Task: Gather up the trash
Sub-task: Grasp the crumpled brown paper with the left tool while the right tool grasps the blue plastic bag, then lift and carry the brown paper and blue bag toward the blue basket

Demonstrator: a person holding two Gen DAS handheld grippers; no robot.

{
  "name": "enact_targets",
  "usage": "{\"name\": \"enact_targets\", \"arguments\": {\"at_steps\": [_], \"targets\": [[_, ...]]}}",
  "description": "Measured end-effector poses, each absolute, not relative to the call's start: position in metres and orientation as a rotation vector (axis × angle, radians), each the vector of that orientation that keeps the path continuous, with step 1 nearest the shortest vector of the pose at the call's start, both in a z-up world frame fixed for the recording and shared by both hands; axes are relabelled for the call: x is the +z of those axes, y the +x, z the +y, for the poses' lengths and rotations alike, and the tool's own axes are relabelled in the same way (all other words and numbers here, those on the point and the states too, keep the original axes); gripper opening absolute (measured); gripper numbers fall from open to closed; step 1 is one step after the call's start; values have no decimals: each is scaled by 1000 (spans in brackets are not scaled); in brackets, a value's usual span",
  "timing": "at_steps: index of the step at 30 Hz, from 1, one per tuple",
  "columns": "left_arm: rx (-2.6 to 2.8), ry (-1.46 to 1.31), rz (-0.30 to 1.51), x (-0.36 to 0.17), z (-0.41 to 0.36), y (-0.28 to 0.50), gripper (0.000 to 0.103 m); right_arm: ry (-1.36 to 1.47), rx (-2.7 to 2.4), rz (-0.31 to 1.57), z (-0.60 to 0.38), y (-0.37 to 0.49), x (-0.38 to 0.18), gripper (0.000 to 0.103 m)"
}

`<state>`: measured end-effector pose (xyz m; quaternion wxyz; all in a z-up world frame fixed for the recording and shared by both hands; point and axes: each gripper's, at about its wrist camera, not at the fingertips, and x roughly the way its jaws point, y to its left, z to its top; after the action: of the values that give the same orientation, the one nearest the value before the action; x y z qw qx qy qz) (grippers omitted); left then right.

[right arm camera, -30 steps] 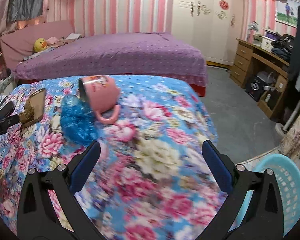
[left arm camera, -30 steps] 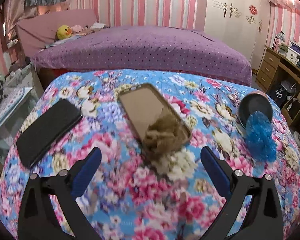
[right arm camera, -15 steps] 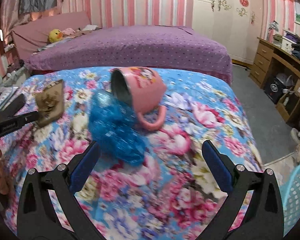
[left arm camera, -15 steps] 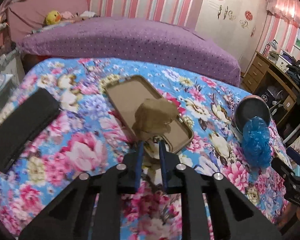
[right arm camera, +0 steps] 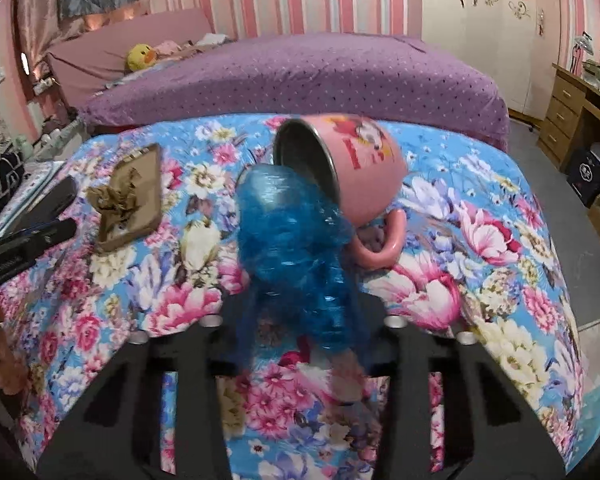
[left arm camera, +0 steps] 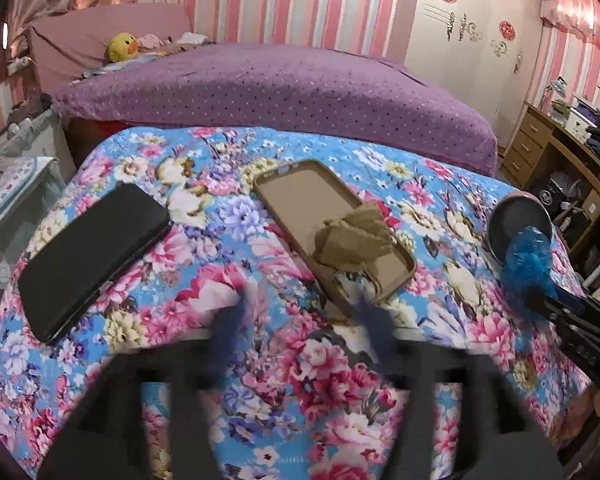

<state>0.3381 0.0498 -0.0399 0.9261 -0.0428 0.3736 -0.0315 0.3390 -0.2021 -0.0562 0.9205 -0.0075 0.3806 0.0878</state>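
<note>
Left gripper (left arm camera: pixel 304 312): hovering low, blurred, fingers parted behind the brown paper wad (left arm camera: pixel 354 236).
Right gripper (right arm camera: pixel 300 320): fingers hidden, apparently closing around the blue plastic wad (right arm camera: pixel 292 240); grip unclear.

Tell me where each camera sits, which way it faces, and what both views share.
Left wrist: sits on the left tool, facing across the floral blanket at the brown paper wad on the tan phone case; its blurred fingers show.
Right wrist: sits on the right tool, facing the blue plastic wad at the tipped pink mug; its fingers show.
Shared: blanket, wads, case, mug, black phone, purple bed.
</note>
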Motion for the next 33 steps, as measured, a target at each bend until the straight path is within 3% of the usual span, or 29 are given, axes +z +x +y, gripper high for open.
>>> {"name": "enact_targets", "arguments": {"at_steps": [11,17,33], "targets": [[-110,75,830,-52,2,387,72,59,99,727,-269,261,-44,26],[-61,32,826,-59,16,388,31,62,105,706,-285,254,-38,26],[-90,24,711,-12,9,284,31,82,110,665,-310,226,-21,26]]}}
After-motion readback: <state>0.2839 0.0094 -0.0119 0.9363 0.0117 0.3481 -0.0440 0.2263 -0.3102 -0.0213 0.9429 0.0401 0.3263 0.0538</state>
